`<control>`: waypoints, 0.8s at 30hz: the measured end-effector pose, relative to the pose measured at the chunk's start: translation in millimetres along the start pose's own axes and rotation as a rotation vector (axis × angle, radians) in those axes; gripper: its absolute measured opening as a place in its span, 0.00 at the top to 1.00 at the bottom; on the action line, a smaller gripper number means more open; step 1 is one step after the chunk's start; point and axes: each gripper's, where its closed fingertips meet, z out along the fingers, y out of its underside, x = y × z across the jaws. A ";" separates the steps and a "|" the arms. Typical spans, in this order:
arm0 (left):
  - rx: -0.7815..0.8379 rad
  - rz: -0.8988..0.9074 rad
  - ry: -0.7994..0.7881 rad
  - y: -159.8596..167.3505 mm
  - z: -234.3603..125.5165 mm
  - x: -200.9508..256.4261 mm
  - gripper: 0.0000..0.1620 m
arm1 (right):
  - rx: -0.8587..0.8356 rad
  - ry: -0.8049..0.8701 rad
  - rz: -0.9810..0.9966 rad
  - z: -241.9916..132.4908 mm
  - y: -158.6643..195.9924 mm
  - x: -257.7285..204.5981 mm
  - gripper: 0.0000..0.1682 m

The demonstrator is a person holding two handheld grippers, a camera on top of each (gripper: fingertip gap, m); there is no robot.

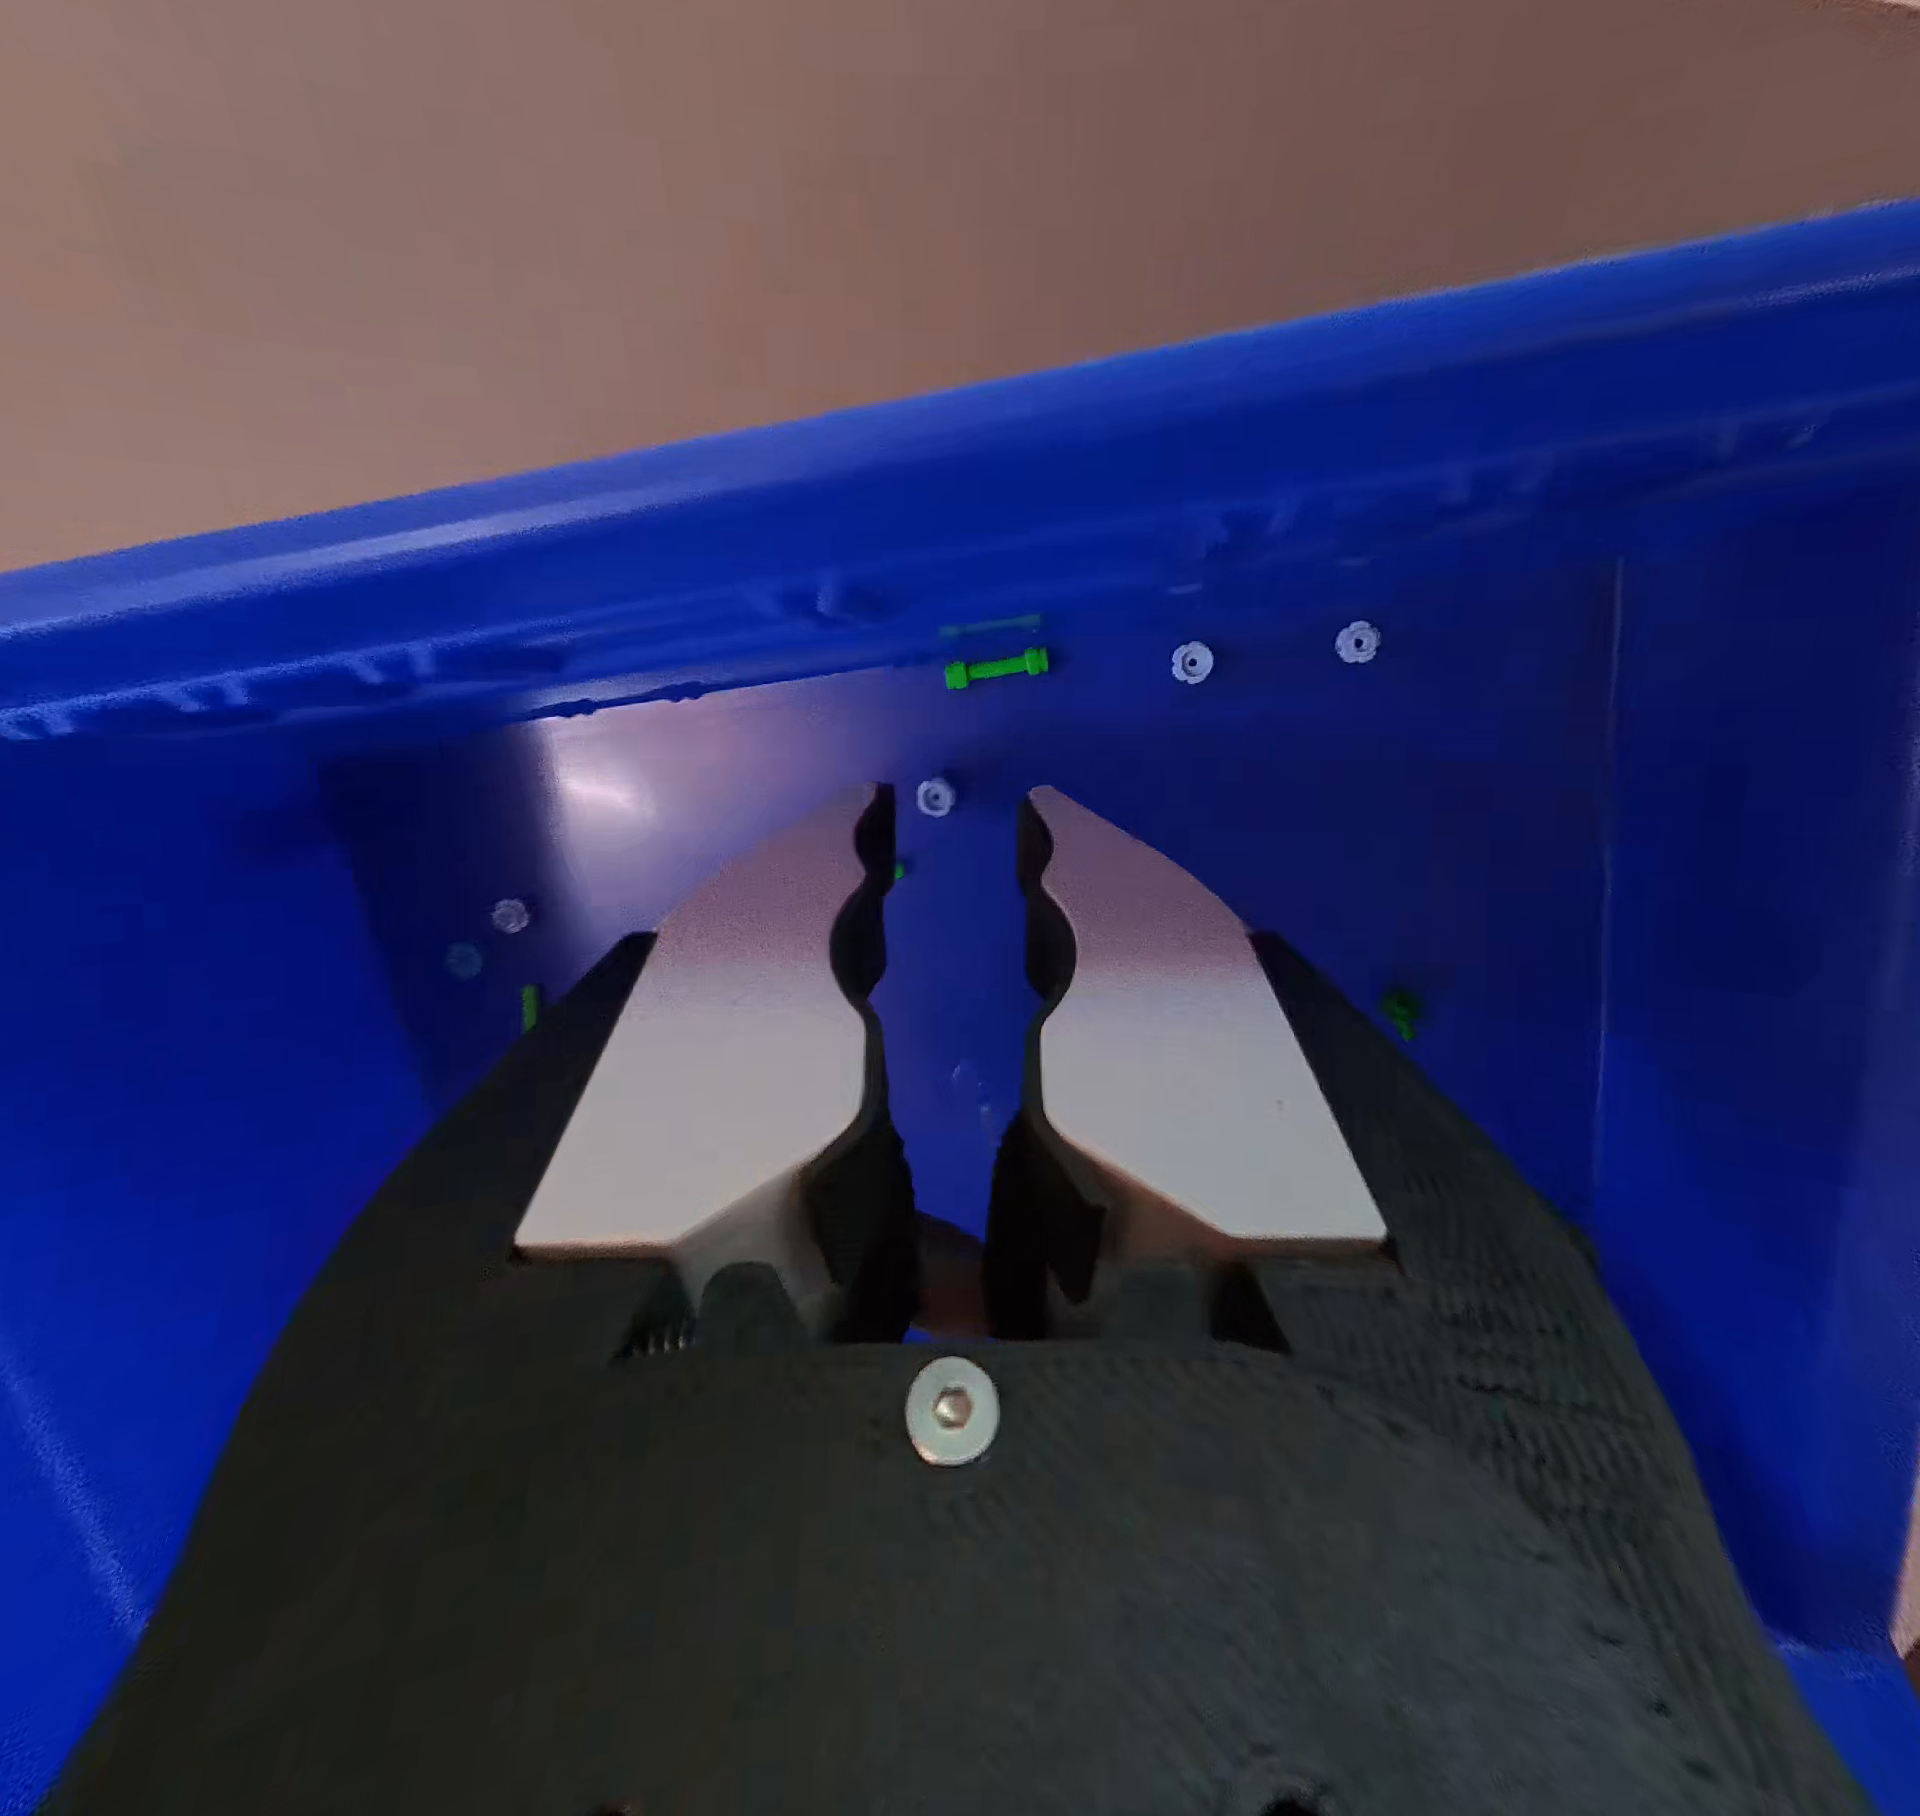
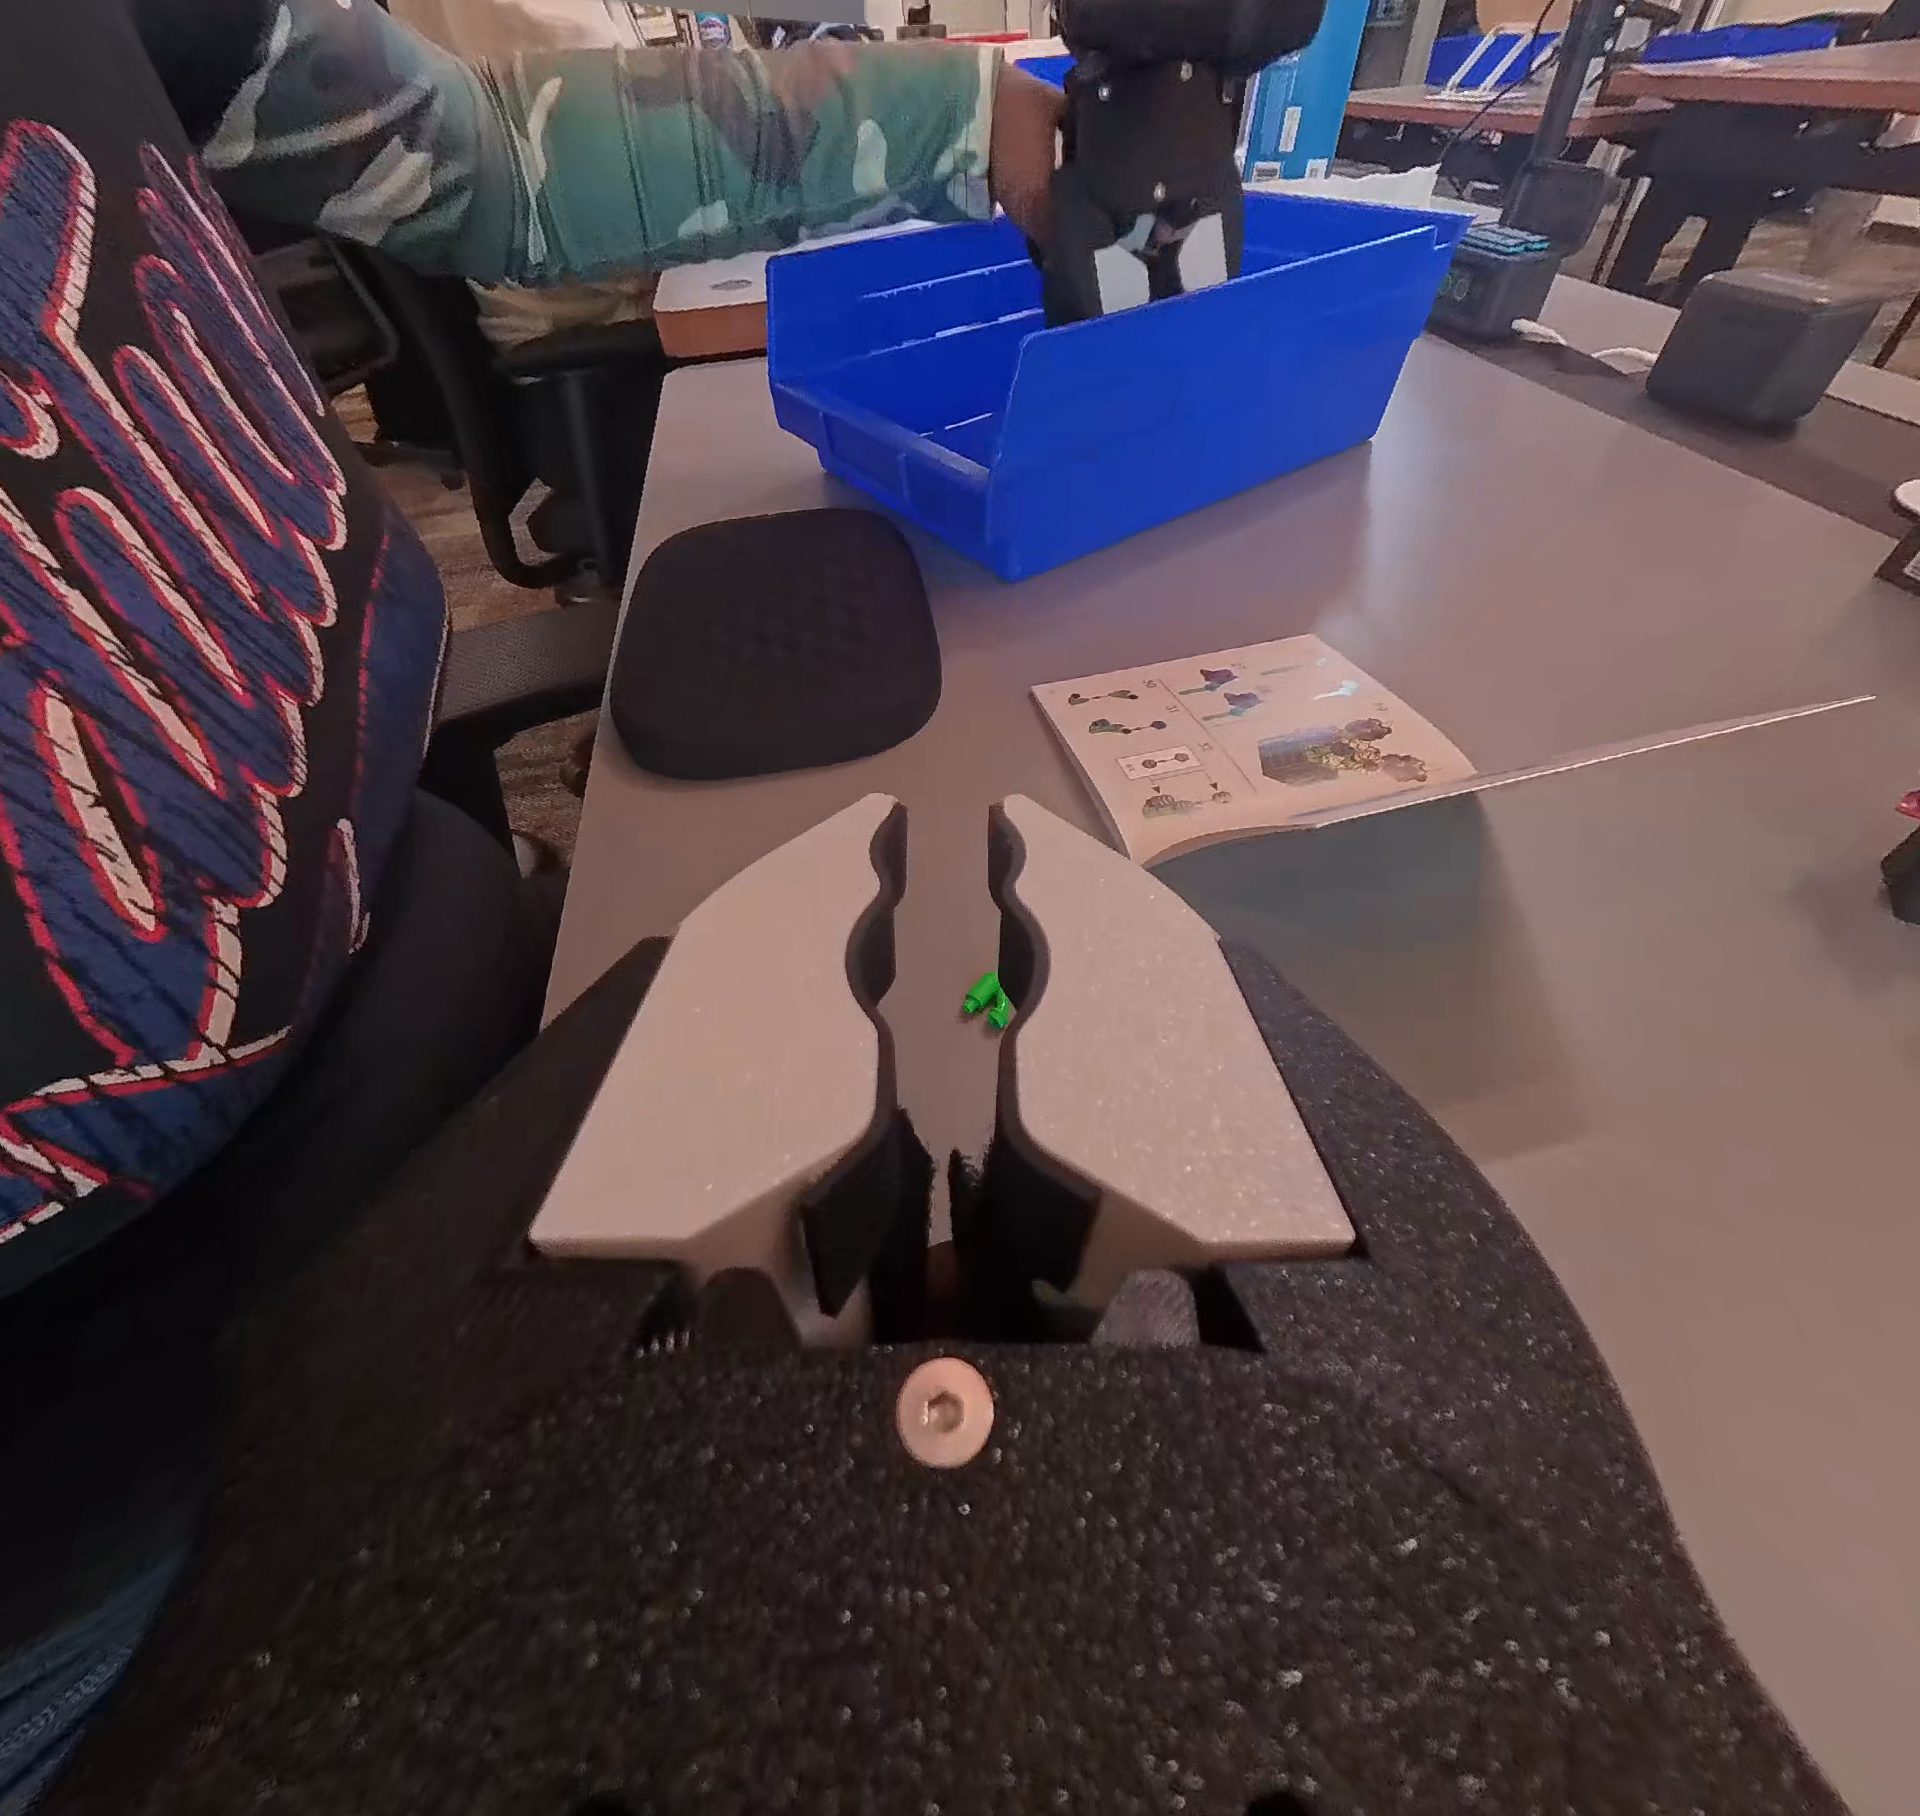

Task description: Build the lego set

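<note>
My left gripper (image 1: 956, 810) is open and empty, reaching down inside a blue bin (image 1: 1143, 478). On the bin floor lie small white flower pieces (image 1: 1192, 663), one (image 1: 935, 796) right at my fingertips, and a green bar piece (image 1: 995, 670) by the far wall. My right gripper (image 2: 945, 816) is open and low over the grey table (image 2: 1558, 1039). A tiny green piece (image 2: 987, 999) sits between its fingers, close to the right finger (image 2: 1122, 1039); I cannot tell if they touch. The right wrist view shows the left gripper (image 2: 1143, 208) in the bin (image 2: 1143, 447).
An open instruction booklet (image 2: 1247, 738) lies right of centre on the table. A black pad (image 2: 774, 639) sits at the table's left edge by the bin. A dark box (image 2: 1766, 343) stands at the far right. The person's torso (image 2: 156, 623) fills the left. Tip to tip, the grippers are about 35 cm apart.
</note>
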 end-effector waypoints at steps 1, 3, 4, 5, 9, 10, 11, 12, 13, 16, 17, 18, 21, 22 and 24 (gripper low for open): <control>-0.006 -0.001 0.014 0.4 4.5 2.6 0.87 | 0.000 -0.004 0.006 0.0 0.0 0.2 0.91; -0.038 0.000 0.013 4.2 9.6 3.6 0.87 | -0.002 -0.011 0.018 0.3 0.3 0.4 0.91; -0.054 0.000 0.003 6.2 10.6 2.0 0.87 | -0.004 -0.012 0.023 0.6 0.5 0.6 0.91; -0.056 -0.003 -0.003 6.6 10.8 0.6 0.87 | -0.005 -0.013 0.024 0.8 0.8 0.6 0.91; -0.029 -0.027 -0.011 4.1 11.0 -3.9 0.89 | -0.009 -0.011 0.018 1.4 1.3 -0.1 0.91; -0.029 -0.032 -0.006 4.3 12.0 -3.9 0.90 | -0.009 -0.011 0.017 1.5 1.2 -0.2 0.91; -0.029 -0.039 0.000 4.6 13.5 -3.8 0.91 | -0.009 -0.010 0.016 1.4 1.2 -0.3 0.91; -0.034 -0.047 0.005 5.7 15.3 -4.0 0.92 | -0.008 -0.010 0.015 1.3 1.0 -0.4 0.91; -0.040 -0.055 0.012 6.9 16.8 -4.1 0.92 | -0.006 -0.009 0.014 1.3 0.7 -0.5 0.91; -0.026 -0.087 0.032 6.7 16.8 -3.4 0.95 | -0.005 -0.004 0.010 1.3 0.7 -0.5 0.91; -0.030 -0.090 0.033 7.8 15.5 -2.9 0.94 | -0.006 -0.004 0.009 1.4 0.8 -0.5 0.91; -0.029 -0.090 0.026 8.0 13.0 -2.7 0.95 | -0.009 -0.003 0.009 1.7 1.1 -0.6 0.91; 0.018 -0.102 -0.042 0.2 -7.3 -0.7 0.95 | -0.025 -0.002 0.006 3.1 3.0 -1.1 0.91; 0.058 -0.110 -0.078 -7.1 -18.7 2.1 0.95 | -0.034 -0.003 0.002 4.0 4.0 -1.5 0.91; 0.168 -0.112 -0.165 -28.9 -46.7 14.1 0.95 | -0.061 -0.006 -0.009 6.4 7.0 -3.1 0.91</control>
